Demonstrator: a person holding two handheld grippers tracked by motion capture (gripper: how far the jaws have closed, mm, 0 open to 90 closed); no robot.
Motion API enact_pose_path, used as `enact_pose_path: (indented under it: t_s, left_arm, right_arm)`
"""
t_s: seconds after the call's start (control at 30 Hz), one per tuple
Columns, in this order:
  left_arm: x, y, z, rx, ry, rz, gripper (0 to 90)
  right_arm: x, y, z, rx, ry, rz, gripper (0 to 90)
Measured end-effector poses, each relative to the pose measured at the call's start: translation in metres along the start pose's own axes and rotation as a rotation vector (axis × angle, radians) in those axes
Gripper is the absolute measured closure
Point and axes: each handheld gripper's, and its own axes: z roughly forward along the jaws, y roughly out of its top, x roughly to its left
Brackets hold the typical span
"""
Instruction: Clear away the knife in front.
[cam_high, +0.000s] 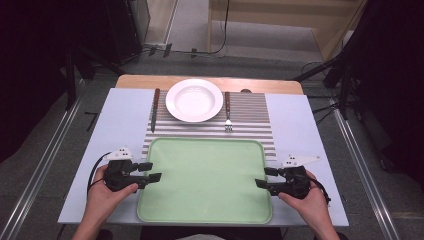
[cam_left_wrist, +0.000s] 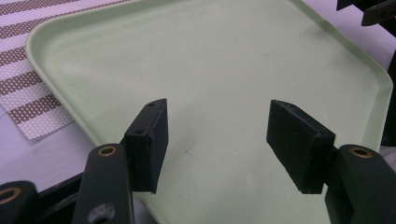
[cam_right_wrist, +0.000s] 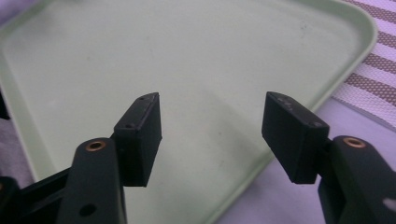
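Now — both jaws apart over tray (cam_high: 205, 175) | plate (cam_high: 194, 100), knife (cam_high: 155, 108), fork (cam_high: 227, 111) beyond

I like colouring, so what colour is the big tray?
The tray is pale green, plain with no pattern. It shows best in the high view.

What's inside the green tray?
Nothing lies in the green tray: its floor is bare. The left gripper and right gripper hang over its side edges, jaws open. Under its far edge lies the striped mat, partly covered.
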Motion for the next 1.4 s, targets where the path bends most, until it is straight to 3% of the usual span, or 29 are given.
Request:
enact_pose_path:
  t_s: [0.1,0.17,0.3,0.47,0.6,0.77,0.9,1.2,1.4]
  left_arm:
    - [0.001,0.0,0.003,0.011,0.014,-0.002,39.2]
    - [0.003,0.0,0.005,0.018,0.01,-0.003,39.2]
    - [0.001,-0.001,0.004,0.018,-0.001,0.007,39.1]
    - [0.0,-0.005,0.003,0.01,0.014,-0.016,39.3]
    - [-0.002,-0.006,0.002,0.008,0.016,-0.015,39.3]
    - [-0.004,-0.004,-0.001,-0.008,0.048,-0.014,39.3]
    - [-0.004,-0.003,-0.002,-0.009,0.053,-0.032,39.3]
    - [0.001,-0.003,0.0,0.006,0.035,-0.017,39.1]
    - [0.006,-0.004,-0.002,-0.018,-0.003,-0.041,38.7]
  right_arm:
    - [-0.001,-0.001,0.002,0.006,-0.025,0.006,31.7]
    - [-0.002,-0.001,0.002,-0.006,-0.004,0.012,31.2]
    - [-0.003,0.001,0.001,-0.038,0.007,-0.006,40.9]
    - [-0.002,0.001,-0.001,-0.054,0.016,-0.01,41.2]
    - [-0.002,0.001,-0.001,-0.067,0.026,-0.017,42.0]
    - [-0.001,0.001,-0.002,-0.068,0.042,-0.016,41.6]
    - [-0.002,0.0,-0.002,-0.073,0.05,-0.015,41.3]
    - [0.001,0.002,0.004,-0.061,0.045,0.014,40.8]
    - [0.004,0.004,0.008,-0.066,0.06,0.02,39.1]
